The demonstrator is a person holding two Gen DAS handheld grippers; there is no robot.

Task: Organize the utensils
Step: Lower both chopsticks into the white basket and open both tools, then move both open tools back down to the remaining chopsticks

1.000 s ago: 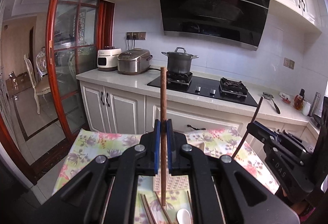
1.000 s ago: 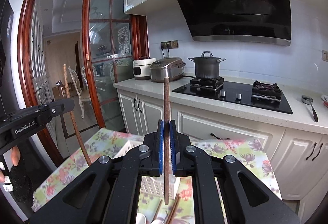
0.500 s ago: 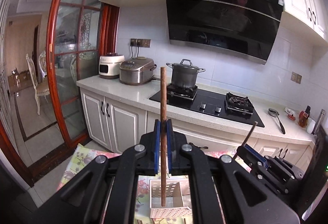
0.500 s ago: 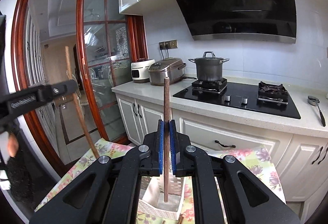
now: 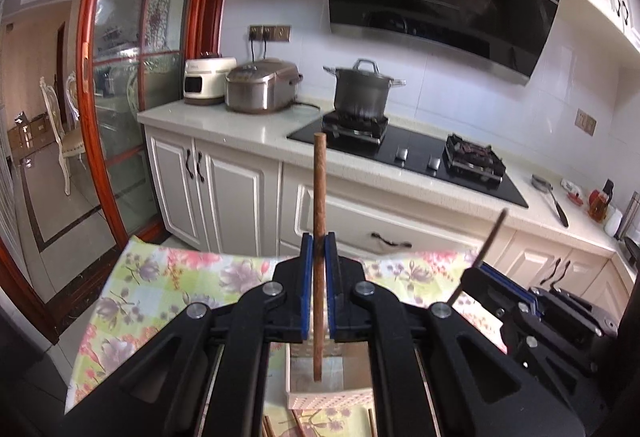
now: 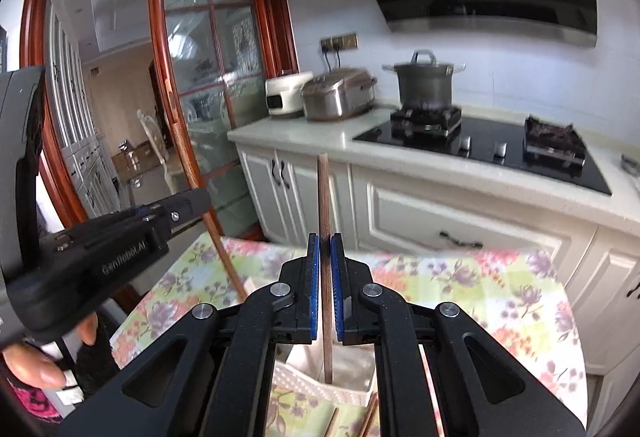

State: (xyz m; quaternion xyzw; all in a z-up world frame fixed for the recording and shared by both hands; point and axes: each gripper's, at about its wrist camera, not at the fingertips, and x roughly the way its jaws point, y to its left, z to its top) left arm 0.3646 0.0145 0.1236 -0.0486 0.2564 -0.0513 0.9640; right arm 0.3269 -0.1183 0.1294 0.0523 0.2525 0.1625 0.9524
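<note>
Both my grippers now hang over the white basket (image 5: 328, 399) on the floral tablecloth (image 5: 160, 289), no longer short of it. Left gripper (image 5: 319, 257) and right gripper (image 6: 325, 257): each clamps 1 upright chopstick (image 5: 319, 197). Lower both tips inside the walls before releasing.

left wrist: sits behind its gripper (image 5: 319, 285), faces fwd & a bit down, close over table (image 5: 160, 289)
right wrist: same setup, nearer the door (image 6: 180, 77)
shared: stove (image 5: 408, 153), pot (image 6: 426, 81), basket (image 5: 328, 397)
</note>
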